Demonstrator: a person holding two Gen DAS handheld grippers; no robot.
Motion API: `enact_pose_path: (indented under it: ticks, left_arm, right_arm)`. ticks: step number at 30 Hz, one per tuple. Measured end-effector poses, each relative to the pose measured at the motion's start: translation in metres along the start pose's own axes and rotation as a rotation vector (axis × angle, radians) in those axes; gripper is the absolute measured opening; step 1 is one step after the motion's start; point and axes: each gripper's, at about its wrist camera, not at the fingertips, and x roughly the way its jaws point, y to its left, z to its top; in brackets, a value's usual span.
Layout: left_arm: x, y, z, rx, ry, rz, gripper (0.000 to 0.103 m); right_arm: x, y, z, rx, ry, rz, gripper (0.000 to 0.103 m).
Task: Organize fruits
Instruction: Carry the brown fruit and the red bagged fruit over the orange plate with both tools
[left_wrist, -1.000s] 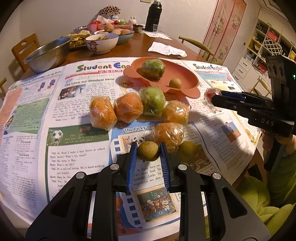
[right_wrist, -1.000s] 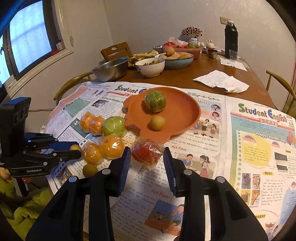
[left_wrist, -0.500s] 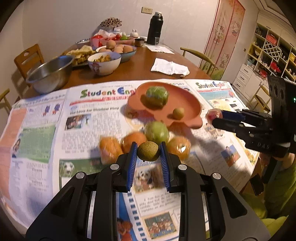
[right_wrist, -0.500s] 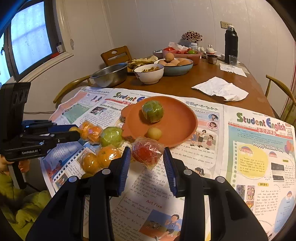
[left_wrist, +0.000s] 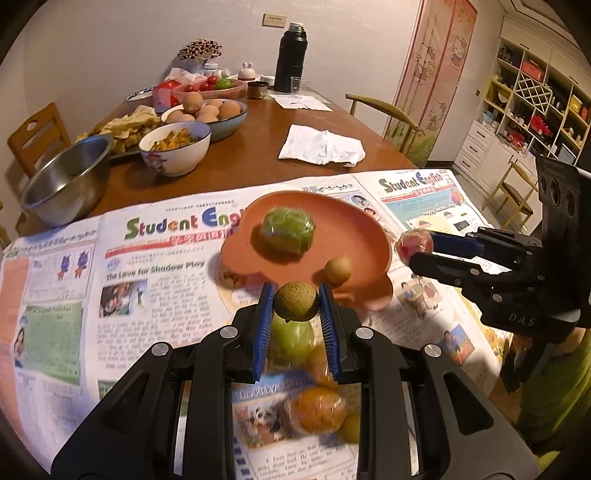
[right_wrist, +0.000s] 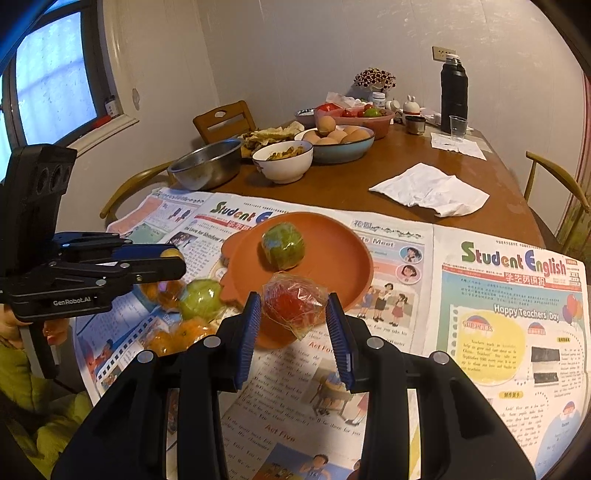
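Note:
My left gripper is shut on a small brown-green round fruit, held above the near edge of the orange plate. The plate holds a wrapped green fruit and a small brown fruit. My right gripper is shut on a wrapped red fruit, held over the plate's near rim. Wrapped oranges and a green fruit lie on the newspaper below my left gripper; they also show in the right wrist view.
Newspaper covers the near table. Behind stand a steel bowl, a white bowl of food, a blue bowl of eggs, a black thermos and a white cloth. Chairs stand around the table.
My left gripper has lifted the small fruit and carried it forward from the newspaper toward the plate. My right gripper has moved the red fruit nearer to the plate rim.

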Motion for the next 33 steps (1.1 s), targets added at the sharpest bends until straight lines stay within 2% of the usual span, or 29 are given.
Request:
enact_pose_path:
  ticks: [15,33]
  left_arm:
    - [0.031,0.003,0.031,0.026,0.03,-0.024,0.017]
    - [0.065,0.006,0.037,0.04,0.099,-0.048,0.017]
  right_arm:
    - [0.017,-0.013,0.018,0.011,0.007,-0.016,0.035]
    - [0.036,-0.023,0.029,0.021,0.03,-0.018,0.035]
